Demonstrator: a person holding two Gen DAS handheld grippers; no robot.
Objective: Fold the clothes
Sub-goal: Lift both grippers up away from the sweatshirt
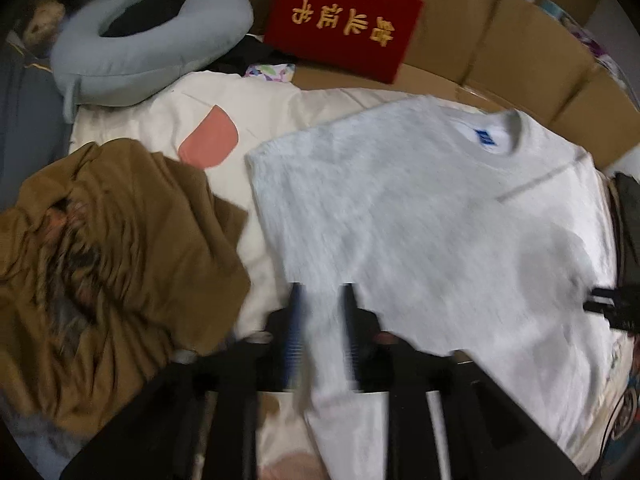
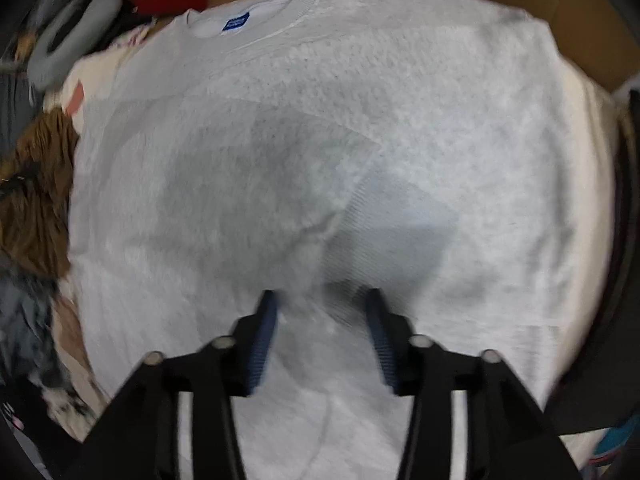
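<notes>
A light grey sweatshirt [image 1: 420,208] with a blue neck label lies spread flat on the bed; it fills the right wrist view [image 2: 320,140]. My left gripper [image 1: 322,292] hangs over its lower left part, jaws apart, with grey cloth running between the fingers; whether it grips is blurred. My right gripper [image 2: 322,300] is open just above the shirt's middle, where a ribbed cuff and fold lie. The right gripper also shows at the right edge of the left wrist view [image 1: 612,304].
A crumpled brown garment [image 1: 108,272] lies left of the shirt on a white sheet with a pink patch [image 1: 208,136]. A blue-grey neck pillow [image 1: 140,48], a red cushion [image 1: 344,20] and cardboard boxes [image 1: 520,52] stand behind.
</notes>
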